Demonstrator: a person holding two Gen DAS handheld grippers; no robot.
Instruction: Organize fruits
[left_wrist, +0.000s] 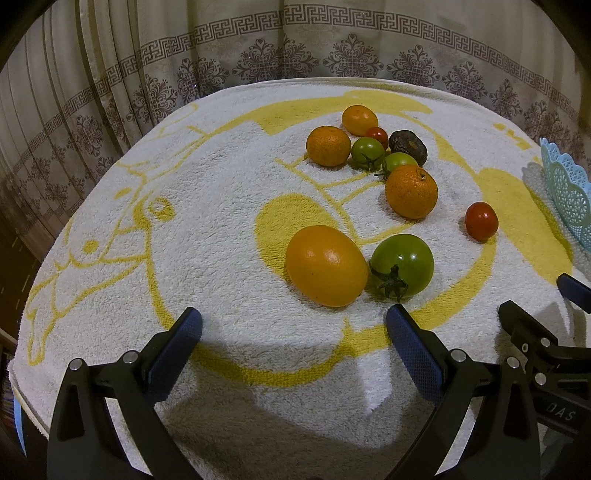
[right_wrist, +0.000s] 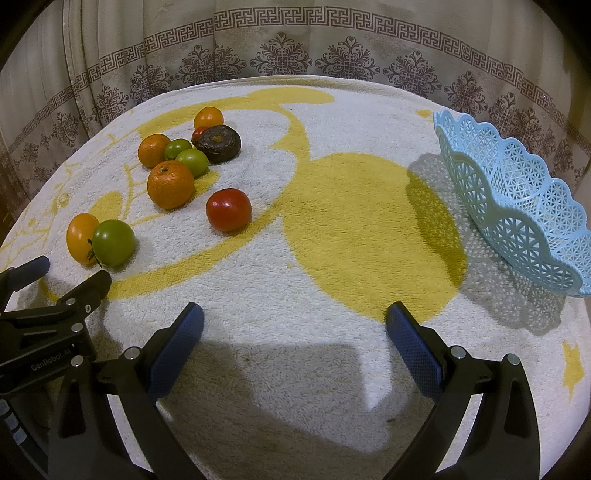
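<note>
Fruits lie loose on a white and yellow towel (left_wrist: 207, 229). Nearest my open left gripper (left_wrist: 293, 325) are a yellow-orange tomato (left_wrist: 327, 271) and a green tomato (left_wrist: 402, 266), side by side just ahead of its fingertips. Farther off are an orange (left_wrist: 411, 191), a red tomato (left_wrist: 481, 220) and a cluster with another orange (left_wrist: 328, 146), green tomatoes (left_wrist: 367, 152) and a dark brown fruit (left_wrist: 408, 146). My right gripper (right_wrist: 295, 321) is open over bare towel, with the red tomato (right_wrist: 228, 209) ahead to its left. A light blue lattice basket (right_wrist: 517, 206), nothing visible inside it, stands at its right.
A patterned beige curtain (right_wrist: 295, 48) hangs behind the table. The towel's edge (left_wrist: 22, 380) drops off at the left. The right gripper's fingers (left_wrist: 532, 328) show at the left wrist view's right edge, and the left gripper (right_wrist: 66, 291) shows at the right wrist view's left edge.
</note>
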